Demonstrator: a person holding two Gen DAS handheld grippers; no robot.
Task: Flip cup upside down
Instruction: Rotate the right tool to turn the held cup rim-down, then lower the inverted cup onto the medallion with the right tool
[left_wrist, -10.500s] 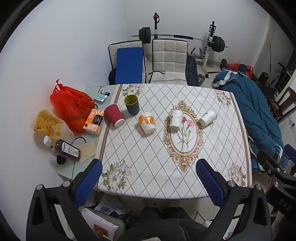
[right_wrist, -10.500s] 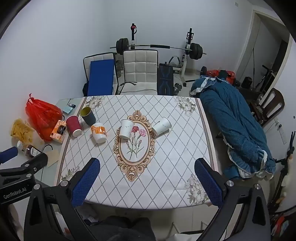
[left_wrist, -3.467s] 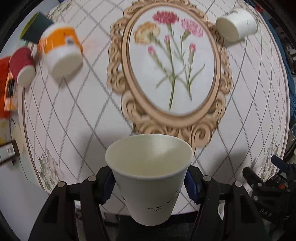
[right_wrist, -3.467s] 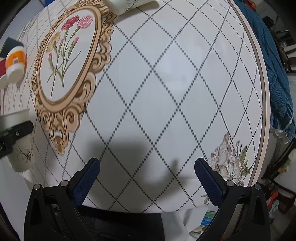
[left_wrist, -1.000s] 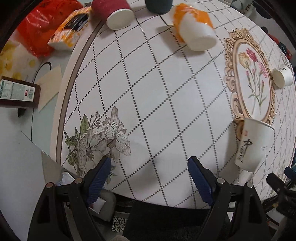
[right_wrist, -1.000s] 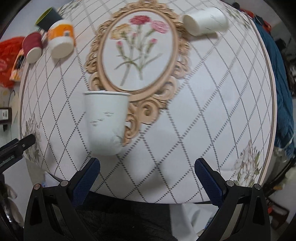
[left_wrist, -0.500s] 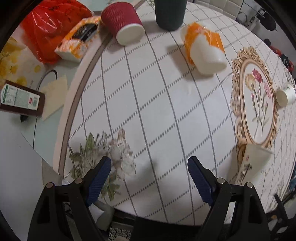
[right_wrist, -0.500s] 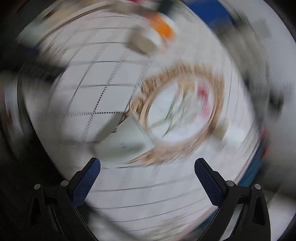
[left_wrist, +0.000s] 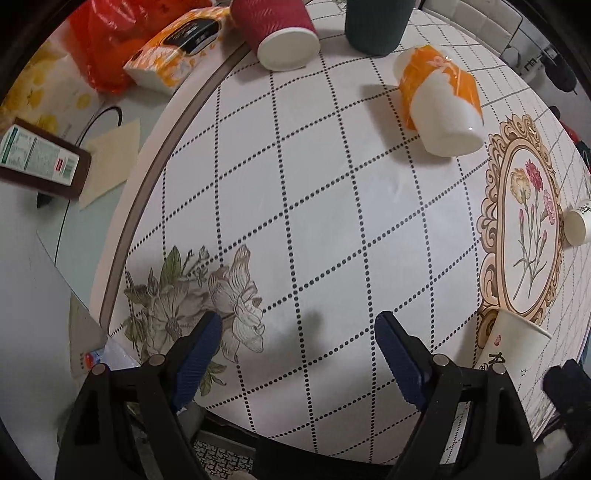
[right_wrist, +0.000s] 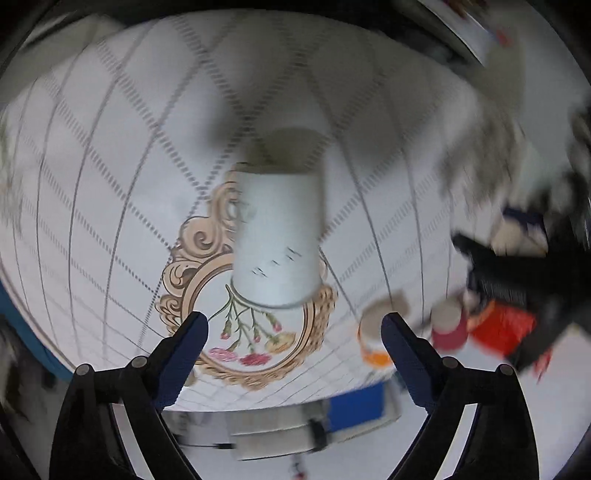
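Observation:
A white paper cup (right_wrist: 277, 236) with small bird marks stands on the tablecloth by the gold oval frame; the right wrist view is upside down and blurred. My right gripper (right_wrist: 293, 332) is open, its blue fingers apart, with the cup just ahead of them. The same cup (left_wrist: 508, 345) shows at the lower right of the left wrist view, beside the other gripper's black tip. My left gripper (left_wrist: 297, 332) is open and empty over the tablecloth's near edge.
An orange-wrapped white cup (left_wrist: 441, 114) lies on its side. A red cup (left_wrist: 279, 33) and a dark green cup (left_wrist: 373, 22) are at the far edge. Another white cup (left_wrist: 578, 227) lies right. A tissue pack (left_wrist: 177, 48), red bag (left_wrist: 99, 40) and bottle (left_wrist: 40, 162) sit left.
The right wrist view has rolled over upside down, with the cup now centred ahead of the open fingers. The left gripper has drifted closer to the table's left part.

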